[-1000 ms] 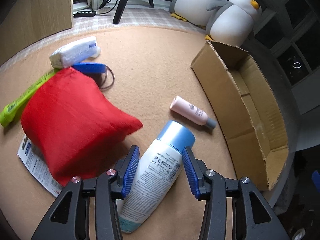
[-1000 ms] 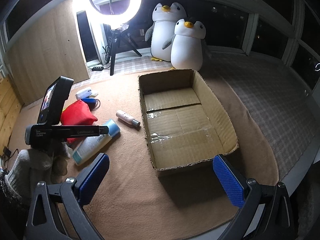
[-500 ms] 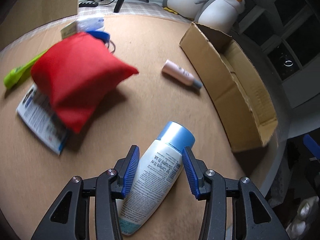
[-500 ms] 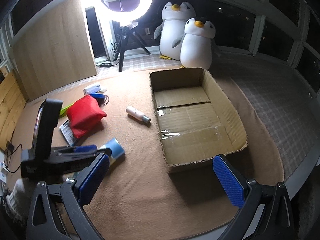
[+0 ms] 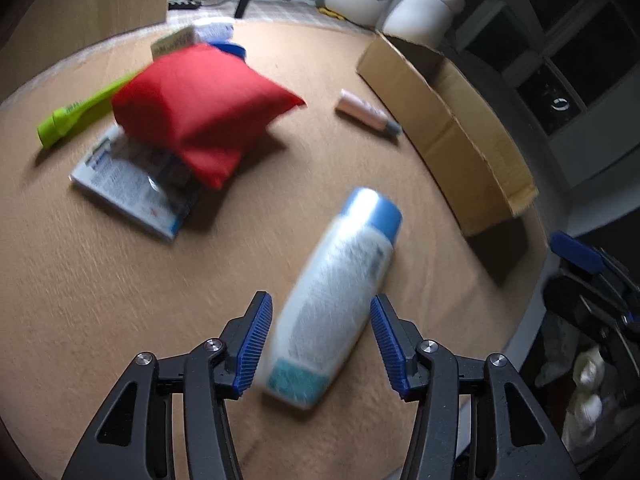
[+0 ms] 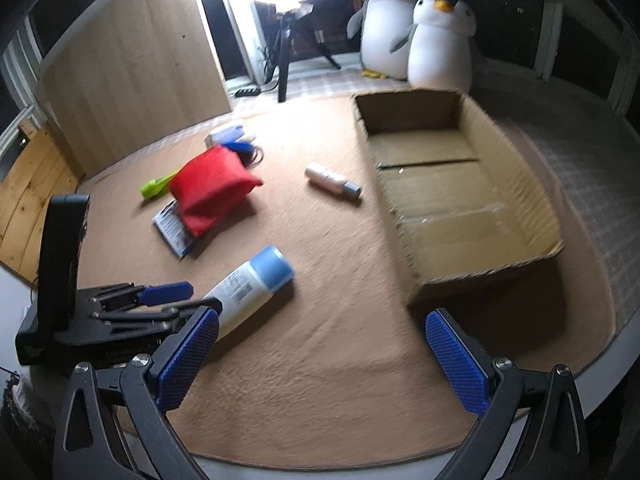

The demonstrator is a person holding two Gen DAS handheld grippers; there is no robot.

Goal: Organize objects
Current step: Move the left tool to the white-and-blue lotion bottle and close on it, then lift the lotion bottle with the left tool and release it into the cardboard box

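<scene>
Tan, short-pile carpet covers a round platform scattered with household items. Nearest the left gripper lies a white plastic lotion bottle with a light blue cap, on its side, its base end between the gripper's blue ribbed pads. The jaws are opening, and a thin gap shows on each side of the bottle, so the pads no longer press on it. The right gripper hangs above bare carpet with its jaws spread wide and nothing between them. Beyond the bottle, a stuffed red fabric pouch sits partly on top of a flat blue and white printed packet. A lime green tube lies just beside the pouch, and a small white box and a blue object sit behind it. A small pale pink bottle with a grey cap lies alone between the pouch and an open, shallow brown cardboard box, which holds nothing. Two white plush penguins stand behind the box, next to a bright ring light on a black tripod.
</scene>
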